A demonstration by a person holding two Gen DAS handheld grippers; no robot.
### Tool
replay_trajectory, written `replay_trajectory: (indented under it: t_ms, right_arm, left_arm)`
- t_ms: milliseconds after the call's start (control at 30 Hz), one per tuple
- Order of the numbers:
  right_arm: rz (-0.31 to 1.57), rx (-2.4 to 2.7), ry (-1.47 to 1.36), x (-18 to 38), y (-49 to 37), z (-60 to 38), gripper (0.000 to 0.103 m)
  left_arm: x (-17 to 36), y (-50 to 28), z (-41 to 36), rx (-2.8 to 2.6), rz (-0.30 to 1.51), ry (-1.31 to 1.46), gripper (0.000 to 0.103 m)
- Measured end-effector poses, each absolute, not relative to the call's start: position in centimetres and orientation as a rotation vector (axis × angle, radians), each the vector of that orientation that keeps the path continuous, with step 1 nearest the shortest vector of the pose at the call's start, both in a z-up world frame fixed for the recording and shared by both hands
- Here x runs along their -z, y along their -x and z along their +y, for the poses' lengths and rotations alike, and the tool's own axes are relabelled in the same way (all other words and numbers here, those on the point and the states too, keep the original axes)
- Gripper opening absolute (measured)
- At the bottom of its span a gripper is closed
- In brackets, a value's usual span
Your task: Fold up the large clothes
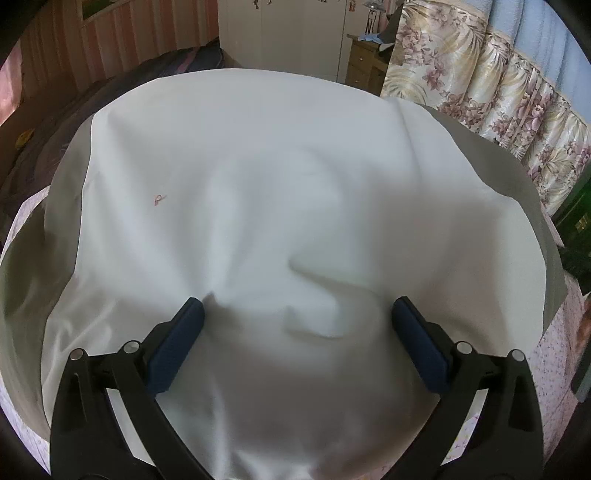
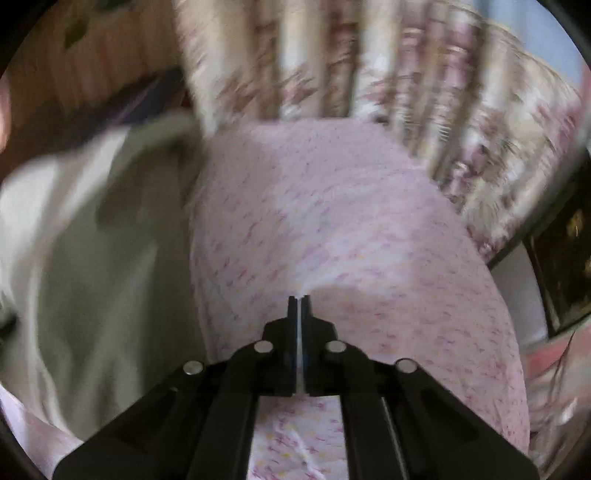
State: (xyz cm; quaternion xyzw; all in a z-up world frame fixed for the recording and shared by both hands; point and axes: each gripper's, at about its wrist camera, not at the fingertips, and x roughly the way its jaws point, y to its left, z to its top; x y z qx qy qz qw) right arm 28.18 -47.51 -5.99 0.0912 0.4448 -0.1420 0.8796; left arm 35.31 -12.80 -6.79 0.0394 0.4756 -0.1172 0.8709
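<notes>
Left gripper (image 1: 295, 321) fingers apart, pressed onto white garment (image 1: 258, 184) spread across the bed – thin, soft, light, wrinkles easily; grab at an edge or corner. Right gripper (image 2: 300, 299) fingers together, pinching pink sheet (image 2: 332, 221), garment to its left. Floral curtain (image 1: 480, 81) far right.

Ahead of you hangs a pleated cream curtain with mauve flowers (image 1: 480, 85), beside a small wooden drawer chest (image 1: 364, 66) and white wardrobe doors (image 1: 280, 33). The pink speckled bedspread (image 2: 351, 229) looks blurred; pink striped wallpaper (image 1: 110, 40) covers the left wall.
</notes>
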Motion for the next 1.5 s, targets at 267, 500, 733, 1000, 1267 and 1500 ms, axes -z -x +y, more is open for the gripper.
replay_trajectory:
  t_ms: [267, 500, 733, 1000, 1267, 1500]
  right_arm:
    - [0.730, 0.213, -0.321, 1.7, -27.1, -47.2, 0.091]
    - [0.703, 0.201, -0.311, 1.2, -25.8, -44.5, 0.091]
    - [0.630, 0.186, -0.440, 2.7, -21.4, -43.9, 0.091]
    - [0.685, 0.204, -0.684, 5.9, -17.8, -45.1, 0.089]
    - [0.771, 0.157, -0.646, 7.5, -19.7, -42.1, 0.075]
    - [0.749, 0.170, -0.562, 8.0, -23.1, -40.7, 0.077]
  left_arm:
    - [6.6, -35.3, -13.0, 0.224, 0.997, -0.083, 0.100]
    - [5.2, -33.9, -11.6, 0.194, 0.996, -0.053, 0.100]
    - [4.6, -31.7, -9.4, 0.183, 0.952, 0.010, 0.100]
    - [5.3, -32.1, -9.7, 0.230, 0.963, -0.010, 0.100]
    - [6.2, -32.2, -10.2, 0.223, 0.960, -0.048, 0.100]
    - [6.2, -32.6, -10.0, 0.240, 0.969, -0.043, 0.100]
